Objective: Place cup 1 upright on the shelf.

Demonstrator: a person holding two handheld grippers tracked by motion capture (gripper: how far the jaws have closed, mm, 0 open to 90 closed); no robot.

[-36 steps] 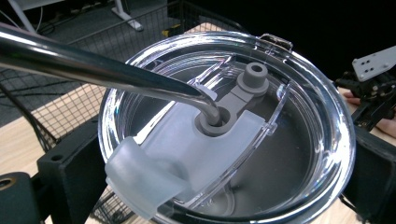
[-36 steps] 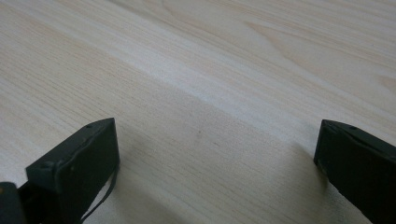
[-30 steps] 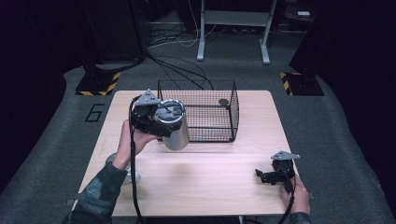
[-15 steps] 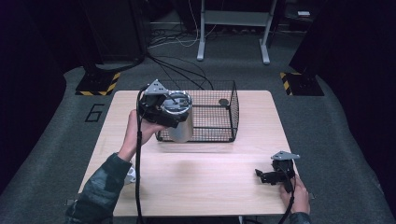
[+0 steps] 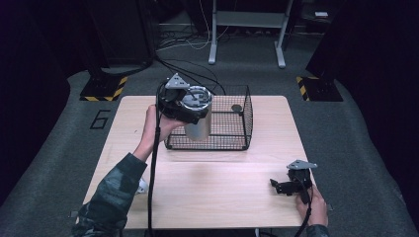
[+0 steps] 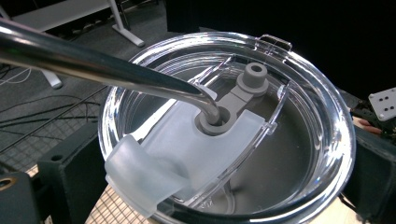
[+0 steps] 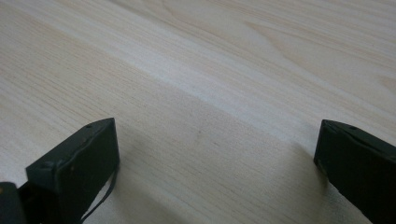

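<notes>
A steel tumbler point(image 5: 198, 126) with a clear lid point(image 6: 261, 154) and a bent metal straw point(image 6: 93, 65) hangs at the near left corner of the black wire basket point(image 5: 232, 129). My left gripper point(image 5: 193, 107) is shut on its top, one black jaw on each side of the lid in the left gripper view. The tumbler stands nearly upright; whether its base is inside the basket or in front of it I cannot tell. My right gripper point(image 5: 278, 186) rests on the wooden table point(image 5: 212, 197) at the near right, open, with bare wood between its jaws point(image 7: 215, 154).
A small dark round object point(image 5: 236, 107) lies at the back of the basket. A small white thing point(image 5: 142, 185) sits by the left sleeve near the table's front edge. Cables and a desk frame point(image 5: 247, 29) are on the floor beyond.
My left gripper has carried the tumbler to the right and away from the person, to the basket's near left corner, and brought it more upright. The right gripper has stayed put.
</notes>
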